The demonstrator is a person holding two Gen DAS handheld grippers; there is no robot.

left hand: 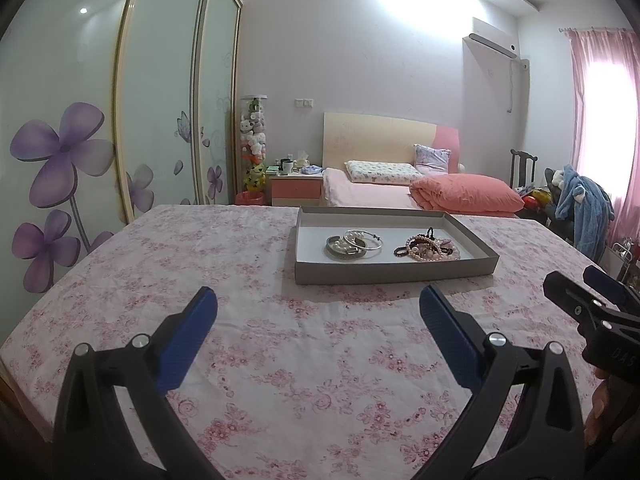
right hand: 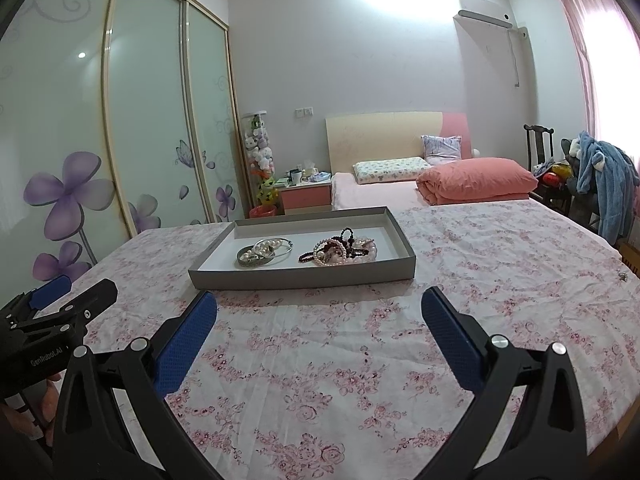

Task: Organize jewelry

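Observation:
A shallow grey tray (left hand: 394, 273) with a white floor sits on the floral tablecloth, also in the right wrist view (right hand: 304, 278). In it lie silver bangles with a pearl bracelet (left hand: 353, 245) (right hand: 264, 253) on the left and a heap of pink pearl and dark bead bracelets (left hand: 428, 249) (right hand: 340, 251) on the right. My left gripper (left hand: 318, 304) is open and empty, short of the tray. My right gripper (right hand: 319, 306) is open and empty, also short of the tray. Each gripper shows at the edge of the other's view (left hand: 588, 292) (right hand: 72, 292).
The table wears a pink floral cloth (left hand: 280, 360). Behind it are a bed with pink bedding (left hand: 400, 188), a nightstand (left hand: 296, 190), sliding wardrobe doors (left hand: 160, 120) at left, and a chair with blue clothing (left hand: 580, 204) at right.

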